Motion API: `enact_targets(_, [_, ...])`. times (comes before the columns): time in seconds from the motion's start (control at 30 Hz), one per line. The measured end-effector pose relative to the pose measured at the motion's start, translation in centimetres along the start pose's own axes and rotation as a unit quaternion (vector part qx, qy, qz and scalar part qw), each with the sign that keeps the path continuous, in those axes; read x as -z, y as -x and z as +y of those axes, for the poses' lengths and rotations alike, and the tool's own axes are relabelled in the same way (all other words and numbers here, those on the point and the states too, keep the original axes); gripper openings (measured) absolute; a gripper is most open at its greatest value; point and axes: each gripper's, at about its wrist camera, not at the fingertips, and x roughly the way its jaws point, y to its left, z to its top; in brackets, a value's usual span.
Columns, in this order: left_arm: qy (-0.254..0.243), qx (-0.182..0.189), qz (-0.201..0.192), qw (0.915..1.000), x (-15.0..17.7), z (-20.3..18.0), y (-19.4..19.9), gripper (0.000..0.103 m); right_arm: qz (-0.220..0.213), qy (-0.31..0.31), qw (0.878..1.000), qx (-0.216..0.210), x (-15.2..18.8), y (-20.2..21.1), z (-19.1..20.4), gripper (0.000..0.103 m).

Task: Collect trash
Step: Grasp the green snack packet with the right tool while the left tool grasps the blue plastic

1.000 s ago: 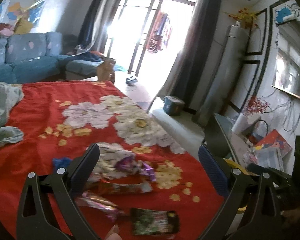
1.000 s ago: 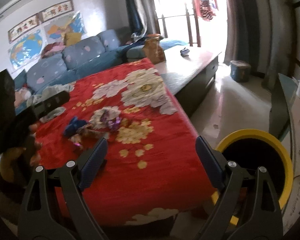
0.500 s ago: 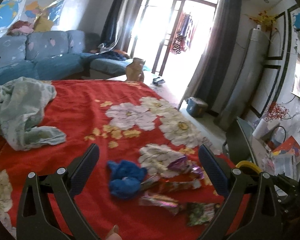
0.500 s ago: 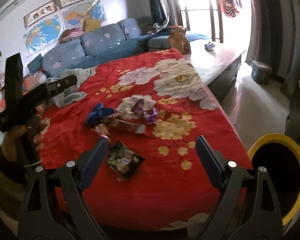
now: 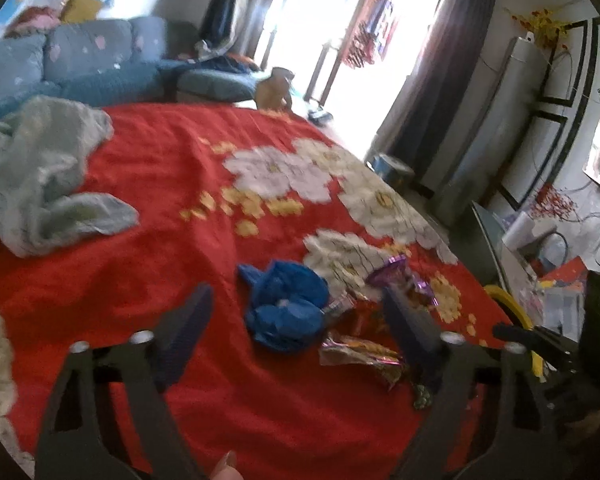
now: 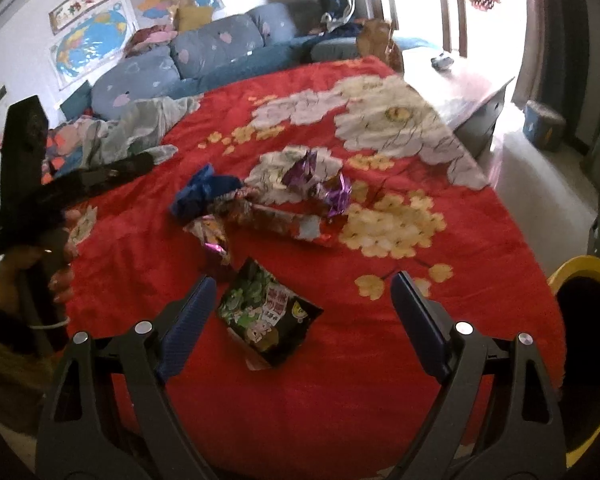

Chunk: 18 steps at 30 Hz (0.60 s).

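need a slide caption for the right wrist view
Open right gripper poised over a green snack bag on the red blanket, more wrappers beyond, yellow-rimmed bin at right.

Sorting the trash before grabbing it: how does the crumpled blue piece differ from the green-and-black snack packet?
The crumpled blue piece is plain and bunched into a wad; the green-and-black snack packet is printed and lies fairly flat. The blue one touches other wrappers; the packet lies apart, nearest the right gripper. Both rest on the red blanket.
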Motion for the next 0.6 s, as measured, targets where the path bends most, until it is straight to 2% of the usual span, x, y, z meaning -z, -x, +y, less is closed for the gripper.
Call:
enact_targets(0.07, [-0.003,0.012,0.011,0.9999,0.3,-0.4,-1.1,0.070,0.009,-0.008,1.000,-0.007,0.0,-0.7,-0.2,0.075])
enact_targets(0.17, [-0.002,0.017,0.022,0.9996,0.5,-0.5,-2.3,0.060,0.025,-0.013,0.999,-0.018,0.1,-1.8,-0.4,0.073])
enact_targets(0.27, [0.014,0.007,0.032,0.9993,0.7,0.2,-3.4,0.059,0.043,-0.021,0.998,-0.037,0.5,-3.0,-0.5,0.071])
enact_targets(0.4, [0.026,0.000,0.056,0.9981,1.3,1.0,-4.9,0.054,0.052,-0.017,0.998,-0.032,1.2,-3.8,-0.5,0.065])
enact_targets(0.47, [0.030,-0.002,0.060,0.9977,1.5,1.2,-5.2,0.051,0.051,-0.010,0.998,-0.040,1.4,-3.7,-0.2,0.045])
enact_targets(0.57, [0.037,-0.006,0.062,0.9974,1.7,1.5,-5.4,0.046,0.051,-0.007,0.998,-0.046,1.7,-3.6,0.1,0.028])
enact_targets(0.6, [0.039,-0.006,0.062,0.9973,1.7,1.5,-5.3,0.043,0.050,-0.006,0.998,-0.047,1.8,-3.6,0.2,0.025])
